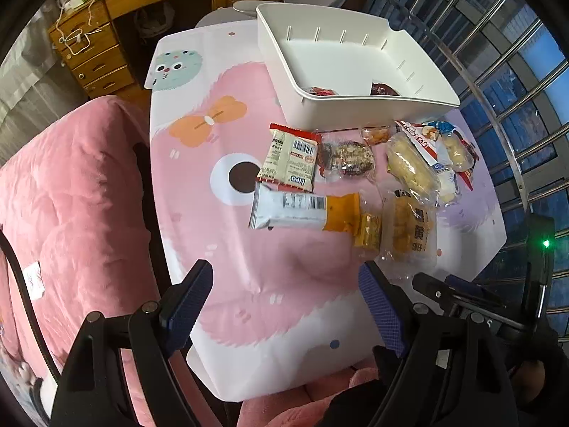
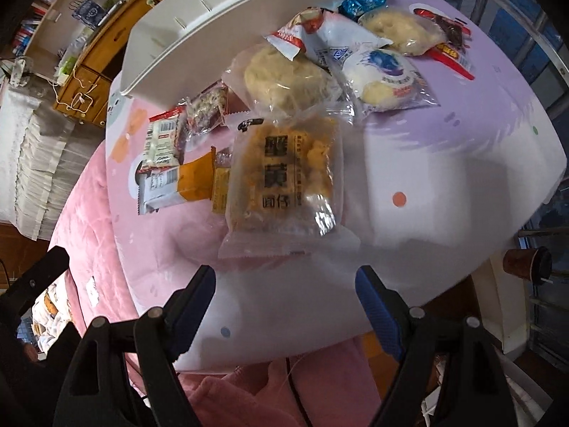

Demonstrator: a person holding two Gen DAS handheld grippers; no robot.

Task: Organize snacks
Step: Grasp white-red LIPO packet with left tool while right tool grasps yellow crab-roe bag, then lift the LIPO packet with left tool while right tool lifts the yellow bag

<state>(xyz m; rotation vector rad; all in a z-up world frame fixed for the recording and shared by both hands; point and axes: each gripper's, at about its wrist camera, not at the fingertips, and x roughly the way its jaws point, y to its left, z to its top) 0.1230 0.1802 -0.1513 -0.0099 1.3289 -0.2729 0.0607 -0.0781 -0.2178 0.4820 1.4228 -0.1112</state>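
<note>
A white bin (image 1: 359, 106) stands at the far side of the pink cartoon table (image 1: 220, 235), with two dark-wrapped snacks (image 1: 384, 89) inside it. Several packets lie in front of it: a red-and-cream packet (image 1: 290, 158), a white-and-orange bar (image 1: 306, 211), a clear pack of yellow pastry (image 1: 409, 231), a long bread roll (image 1: 409, 167). My left gripper (image 1: 284, 306) hovers open above the table's near part, nothing between its fingers. My right gripper (image 2: 284, 302) is open too, just short of the clear yellow pastry pack (image 2: 284, 181). Round cakes (image 2: 382, 80) lie beyond, beside the white bin (image 2: 227, 32).
A pink quilted bed (image 1: 71, 206) lies left of the table. A wooden desk with drawers (image 1: 96, 53) stands at the back left. Metal window bars (image 1: 515, 106) run along the right. A brown cup (image 2: 522, 263) sits past the table's right edge.
</note>
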